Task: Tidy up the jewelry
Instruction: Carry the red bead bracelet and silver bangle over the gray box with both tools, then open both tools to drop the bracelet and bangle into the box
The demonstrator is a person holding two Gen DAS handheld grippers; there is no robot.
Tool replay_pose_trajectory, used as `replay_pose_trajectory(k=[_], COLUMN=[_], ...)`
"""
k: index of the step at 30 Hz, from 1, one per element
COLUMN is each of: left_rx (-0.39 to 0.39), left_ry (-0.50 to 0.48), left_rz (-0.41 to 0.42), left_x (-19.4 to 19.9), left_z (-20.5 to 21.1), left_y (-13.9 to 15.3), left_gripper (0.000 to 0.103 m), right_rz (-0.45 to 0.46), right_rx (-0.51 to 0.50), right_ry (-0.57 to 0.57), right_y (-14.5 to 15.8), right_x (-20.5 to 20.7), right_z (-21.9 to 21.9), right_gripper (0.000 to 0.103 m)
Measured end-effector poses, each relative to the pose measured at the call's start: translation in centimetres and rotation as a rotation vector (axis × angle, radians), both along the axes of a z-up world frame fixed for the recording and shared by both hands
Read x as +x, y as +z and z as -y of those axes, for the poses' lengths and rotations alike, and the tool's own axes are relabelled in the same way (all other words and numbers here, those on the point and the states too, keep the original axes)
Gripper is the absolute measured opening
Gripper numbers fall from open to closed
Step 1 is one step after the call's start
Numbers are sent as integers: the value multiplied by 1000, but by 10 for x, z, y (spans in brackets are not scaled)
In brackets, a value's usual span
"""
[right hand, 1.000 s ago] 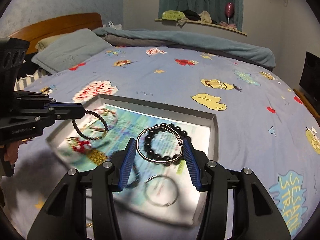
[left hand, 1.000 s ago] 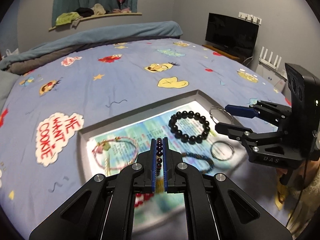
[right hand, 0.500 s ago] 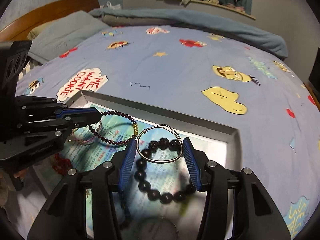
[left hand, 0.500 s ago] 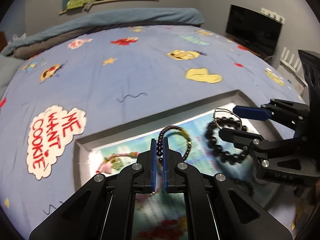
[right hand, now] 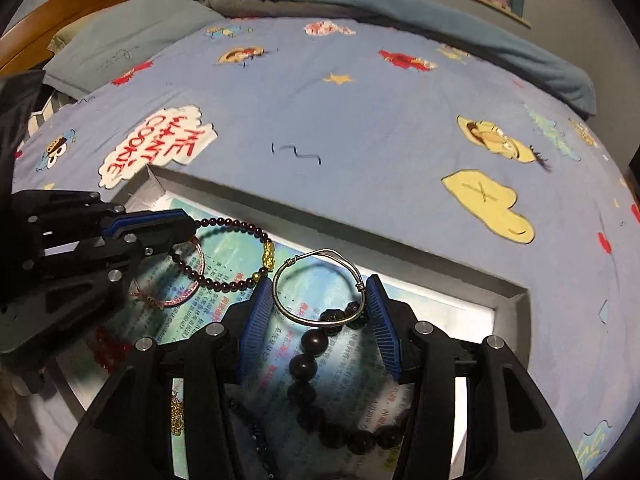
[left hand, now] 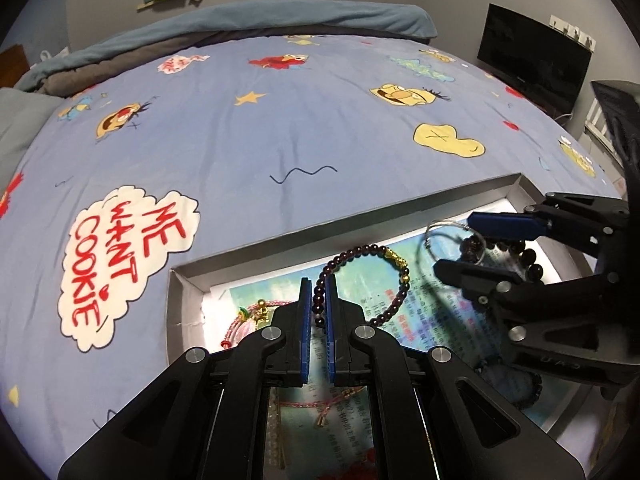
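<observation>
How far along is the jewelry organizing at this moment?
Nothing looks sorted yet. In hand: left hand-held gripper pinches the garnet bead bracelet; right hand-held gripper holds the silver bangle. Left in the tray: large dark bead bracelet, pink cord bracelet.

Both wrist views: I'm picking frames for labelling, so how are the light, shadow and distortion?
Left wrist: dim room, strong fisheye curve, tray floor bright under the maroon bracelet. Right wrist: same curve, gripper shadow darkens the black beads under the bangle, near edge soft.
</observation>
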State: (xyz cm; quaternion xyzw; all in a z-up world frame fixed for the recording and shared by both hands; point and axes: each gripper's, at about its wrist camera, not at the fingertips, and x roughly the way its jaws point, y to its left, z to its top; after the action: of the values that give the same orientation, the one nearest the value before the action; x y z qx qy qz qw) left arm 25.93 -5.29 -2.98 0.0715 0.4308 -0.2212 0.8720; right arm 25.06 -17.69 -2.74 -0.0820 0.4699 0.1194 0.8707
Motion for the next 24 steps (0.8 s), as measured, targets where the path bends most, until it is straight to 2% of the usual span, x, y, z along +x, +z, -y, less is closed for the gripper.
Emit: replay_pose_trajectory(k=[2,4,7,10,15,17,19,22,24], left_rx=[-4,-12,-24,-40,-41,-32,-25,-21,-11], left_ry=[4,9,15,15,12,14,24,41,47], left_rz=[-1,8,25,41,58,71,84,101,116], left_x=[1,0,-1,-5,-13,-17,-23,-36,-45], left_z=[-1,-3,-5,-8,-8,-8,-10,-15,-17], left_y=[0,1,4,11,22,26,30,38,44], left_gripper=[10,22,27,36,39,45,55,63,69], right_rz=[-1,-6,0,28,51,63,74,100,123], right_rx=[3,5,5,-3,7,20,36,55,65], right_ry=[-1,-6,-12,-19,-39,-51,-61,-81,-96], right_y=[0,-1,1,7,21,27,34,46,54], right_x=[0,1,1,-2,-11,-17,-25,-40,-52], right_z=[1,1,2,3,12,17,22,30,36], right_gripper=[48,48,49,61,62,62,62,64,72])
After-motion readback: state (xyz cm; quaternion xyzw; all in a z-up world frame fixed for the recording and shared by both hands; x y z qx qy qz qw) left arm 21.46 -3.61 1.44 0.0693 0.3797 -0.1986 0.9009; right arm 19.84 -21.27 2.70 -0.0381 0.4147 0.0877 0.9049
